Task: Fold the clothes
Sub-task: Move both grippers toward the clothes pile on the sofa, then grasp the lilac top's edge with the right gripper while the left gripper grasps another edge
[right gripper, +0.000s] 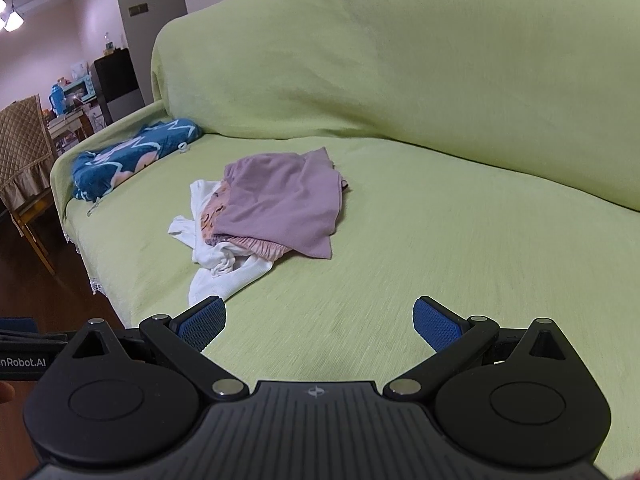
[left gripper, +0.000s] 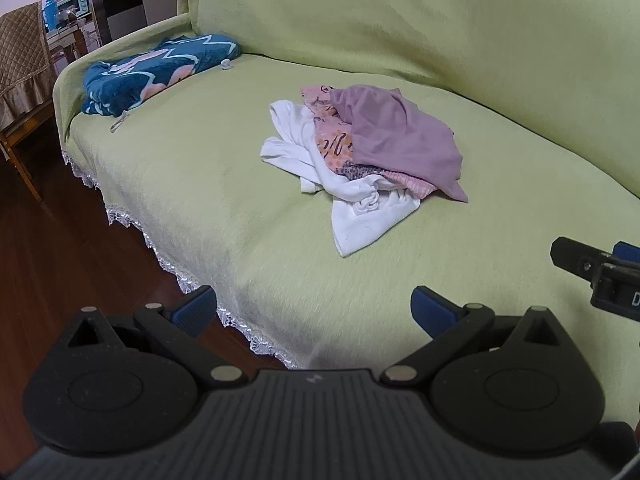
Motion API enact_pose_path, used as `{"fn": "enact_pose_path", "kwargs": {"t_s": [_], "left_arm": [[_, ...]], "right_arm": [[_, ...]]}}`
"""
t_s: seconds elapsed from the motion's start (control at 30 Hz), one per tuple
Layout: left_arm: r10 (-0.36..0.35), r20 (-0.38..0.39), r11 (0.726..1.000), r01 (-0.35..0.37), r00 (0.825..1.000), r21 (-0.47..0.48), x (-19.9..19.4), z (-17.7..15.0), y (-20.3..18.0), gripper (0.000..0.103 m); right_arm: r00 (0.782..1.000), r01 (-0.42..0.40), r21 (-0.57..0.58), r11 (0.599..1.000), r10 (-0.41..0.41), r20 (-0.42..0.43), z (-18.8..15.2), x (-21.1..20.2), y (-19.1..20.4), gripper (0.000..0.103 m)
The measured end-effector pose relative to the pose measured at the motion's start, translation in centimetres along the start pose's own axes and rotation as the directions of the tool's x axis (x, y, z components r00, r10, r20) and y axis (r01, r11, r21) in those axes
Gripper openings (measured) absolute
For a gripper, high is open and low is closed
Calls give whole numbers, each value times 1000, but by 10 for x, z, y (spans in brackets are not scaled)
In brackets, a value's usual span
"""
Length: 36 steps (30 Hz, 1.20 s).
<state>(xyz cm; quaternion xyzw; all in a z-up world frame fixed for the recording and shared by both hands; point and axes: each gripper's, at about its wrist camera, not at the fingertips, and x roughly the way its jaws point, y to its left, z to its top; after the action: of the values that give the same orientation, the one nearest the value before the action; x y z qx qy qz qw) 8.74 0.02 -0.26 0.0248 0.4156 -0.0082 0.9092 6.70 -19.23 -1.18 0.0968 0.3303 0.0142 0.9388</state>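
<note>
One heap of clothes point(left gripper: 360, 152) lies mid-frame on the green-covered sofa point(left gripper: 200, 208). At least four pieces show in it: a mauve garment point(left gripper: 396, 136) on top, a white one point(left gripper: 360, 208) below, an orange-pink patterned one point(left gripper: 332, 140) and a pink striped one point(left gripper: 404, 182). One blue patterned blanket point(left gripper: 152, 68) sits upper left. Both the left hand-held gripper point(left gripper: 312, 308) and the right hand-held gripper point(right gripper: 320, 320) hover spread wide, empty, apart from the heap.

Crumpled pile of clothes point(left gripper: 360, 156), mauve garment point(right gripper: 284, 200) topmost, lies on the sofa seat point(left gripper: 200, 200).
</note>
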Motion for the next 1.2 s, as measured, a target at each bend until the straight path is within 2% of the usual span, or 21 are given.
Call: {"fn": "enact_pose_path", "kwargs": {"t_s": [0.3,0.47,0.6,0.77,0.87,0.93,1.07,1.1,1.17,1.2], "left_arm": [[-9,-20,1000,9,1000,13,29,11,-10,102],[3,6,998,-4,1000,63,47,13,-16,102],[-1,35,988,-4,999,152,66,18,-26,102],[-10,70,965,-8,998,261,89,23,-39,102],[-12,93,947,-18,996,321,102,26,-47,102],[-22,97,939,-13,995,345,111,28,-50,102],[-39,104,923,-4,994,386,126,26,-55,99],[-38,110,917,-9,993,398,130,24,-57,99],[-39,123,906,-16,992,423,136,22,-60,98],[-43,126,901,-16,991,434,138,21,-61,98]], "right_arm": [[1000,11,9,1000,-11,-23,8,26,-14,103],[1000,5,-20,1000,-5,0,11,42,-19,103],[998,8,-144,990,0,59,8,60,-20,103],[997,40,-404,914,-10,78,0,97,-12,100],[996,-10,-498,867,56,76,-1,121,-10,89],[996,-21,-551,834,67,63,0,141,-7,75],[997,-34,-634,773,69,31,0,180,-2,55],[997,-45,-652,757,79,23,0,189,-1,47],[993,-59,-679,732,110,32,0,197,2,41],[992,-72,-690,720,125,26,1,201,4,33]]}}
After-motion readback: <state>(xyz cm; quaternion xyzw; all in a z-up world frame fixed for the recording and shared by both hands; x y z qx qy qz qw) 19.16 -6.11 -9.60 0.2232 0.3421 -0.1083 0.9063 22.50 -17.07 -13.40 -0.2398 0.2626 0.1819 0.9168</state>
